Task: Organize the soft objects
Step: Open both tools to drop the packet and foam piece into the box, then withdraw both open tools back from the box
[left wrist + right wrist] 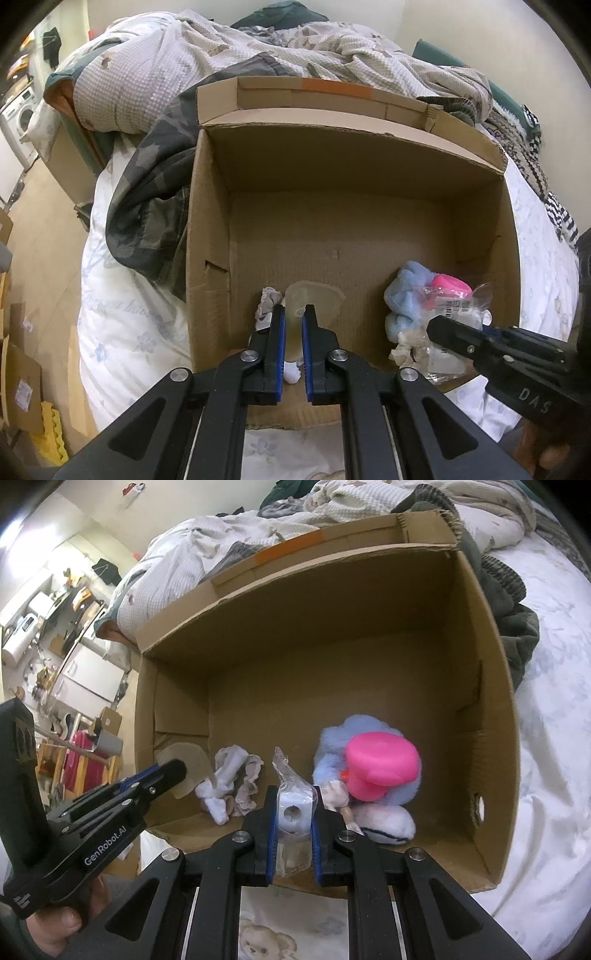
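Roll [294, 810] clamped in right hand-held gripper [294, 805] over box [495, 760].

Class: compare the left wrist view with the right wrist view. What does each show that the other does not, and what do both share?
Only the left wrist view shows a washing machine and the left gripper closed on a translucent flat piece.

Only the right wrist view shows the white object in clear wrap squeezed in the right gripper, plus a round hole in the box wall.

Both show the cardboard box, the pink item on blue fluffy cloth, and crumpled white socks.
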Demonstrator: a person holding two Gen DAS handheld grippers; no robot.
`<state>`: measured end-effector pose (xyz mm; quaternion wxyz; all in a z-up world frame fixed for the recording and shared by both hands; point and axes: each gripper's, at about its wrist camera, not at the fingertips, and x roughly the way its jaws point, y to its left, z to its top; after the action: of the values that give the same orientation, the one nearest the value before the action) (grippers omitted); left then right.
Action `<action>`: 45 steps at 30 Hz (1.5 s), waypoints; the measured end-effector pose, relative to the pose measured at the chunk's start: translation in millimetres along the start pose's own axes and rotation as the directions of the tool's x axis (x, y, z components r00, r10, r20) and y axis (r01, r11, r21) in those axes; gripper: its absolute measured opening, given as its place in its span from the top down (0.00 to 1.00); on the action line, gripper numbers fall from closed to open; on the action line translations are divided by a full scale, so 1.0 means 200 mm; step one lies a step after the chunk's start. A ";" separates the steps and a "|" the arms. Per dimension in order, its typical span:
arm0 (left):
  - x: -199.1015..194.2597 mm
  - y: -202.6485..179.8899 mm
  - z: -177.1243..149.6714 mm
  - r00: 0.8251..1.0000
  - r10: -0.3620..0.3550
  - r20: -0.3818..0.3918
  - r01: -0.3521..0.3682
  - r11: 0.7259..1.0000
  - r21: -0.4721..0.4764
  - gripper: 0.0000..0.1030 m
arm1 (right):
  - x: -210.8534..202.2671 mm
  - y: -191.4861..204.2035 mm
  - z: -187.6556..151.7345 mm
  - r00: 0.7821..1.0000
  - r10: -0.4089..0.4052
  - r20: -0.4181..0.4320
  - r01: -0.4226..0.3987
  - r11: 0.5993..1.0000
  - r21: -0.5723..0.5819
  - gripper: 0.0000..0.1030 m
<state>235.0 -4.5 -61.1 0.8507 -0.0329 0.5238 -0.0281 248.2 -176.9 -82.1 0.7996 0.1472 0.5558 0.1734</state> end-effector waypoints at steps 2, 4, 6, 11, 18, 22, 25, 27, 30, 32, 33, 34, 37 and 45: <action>0.00 0.00 0.00 1.000 0.007 -0.001 -0.007 1.000 0.000 0.93 | 0.00 0.00 0.00 1.000 0.000 -0.002 0.000 1.000 0.001 0.84; 0.01 0.00 0.00 1.000 0.014 -0.004 -0.014 1.000 0.000 0.93 | 0.01 -0.01 0.00 1.000 0.002 -0.007 -0.002 1.000 0.003 0.84; 0.01 0.00 -0.01 1.000 0.024 -0.002 -0.024 1.000 0.000 0.93 | 0.00 -0.01 -0.01 1.000 0.001 -0.004 -0.001 1.000 0.002 0.84; 0.01 -0.01 -0.02 0.999 0.036 0.003 -0.036 0.999 0.009 0.90 | -0.02 -0.01 0.00 1.000 0.027 0.010 -0.027 1.000 0.009 0.84; 0.01 -0.02 -0.03 0.999 0.035 -0.003 -0.035 0.999 0.021 0.83 | -0.05 -0.02 0.00 0.999 0.045 0.028 -0.046 0.999 0.018 0.84; -0.01 -0.01 -0.02 1.000 0.023 0.001 -0.023 1.000 0.006 0.69 | -0.07 -0.04 0.01 0.997 0.062 0.038 -0.064 0.997 0.050 0.62; -0.05 -0.01 -0.01 0.998 0.043 0.037 -0.043 0.999 0.004 0.40 | -0.10 -0.04 0.01 0.995 0.073 0.071 -0.077 0.995 0.064 0.26; -0.08 -0.01 -0.01 0.997 0.052 0.063 -0.053 0.999 0.003 0.37 | -0.12 -0.05 0.02 0.993 0.065 0.101 -0.072 0.995 0.066 0.26; -0.10 -0.01 -0.01 0.996 0.062 0.062 -0.063 0.998 0.009 0.37 | -0.15 -0.05 0.03 0.991 0.053 0.122 -0.063 0.995 0.080 0.24; -0.12 -0.01 -0.01 0.996 0.065 0.062 -0.065 0.998 -0.002 0.37 | -0.20 -0.04 0.03 0.985 -0.001 0.171 -0.013 0.997 0.078 0.24; -0.14 0.00 -0.01 0.995 0.067 0.069 -0.067 0.998 -0.010 0.37 | -0.22 -0.03 0.03 0.980 -0.017 0.200 0.003 0.997 0.071 0.23; -0.15 0.00 -0.01 0.995 0.069 0.078 -0.068 0.998 -0.016 0.37 | -0.25 -0.02 0.04 0.975 -0.026 0.221 0.013 0.998 0.062 0.22; -0.24 0.02 -0.01 0.990 0.064 0.124 -0.060 0.998 -0.034 0.37 | -0.32 0.02 0.04 0.961 -0.047 0.272 0.040 0.999 0.032 0.21; -0.50 0.02 -0.04 0.964 0.072 0.256 -0.071 0.997 -0.013 0.37 | -0.51 0.07 -0.06 0.945 -0.062 0.322 0.059 0.998 0.019 0.21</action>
<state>182.4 6.9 22.7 0.9116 -0.0189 0.4105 0.0083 202.6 -208.2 5.6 0.8840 0.1602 0.4226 0.1200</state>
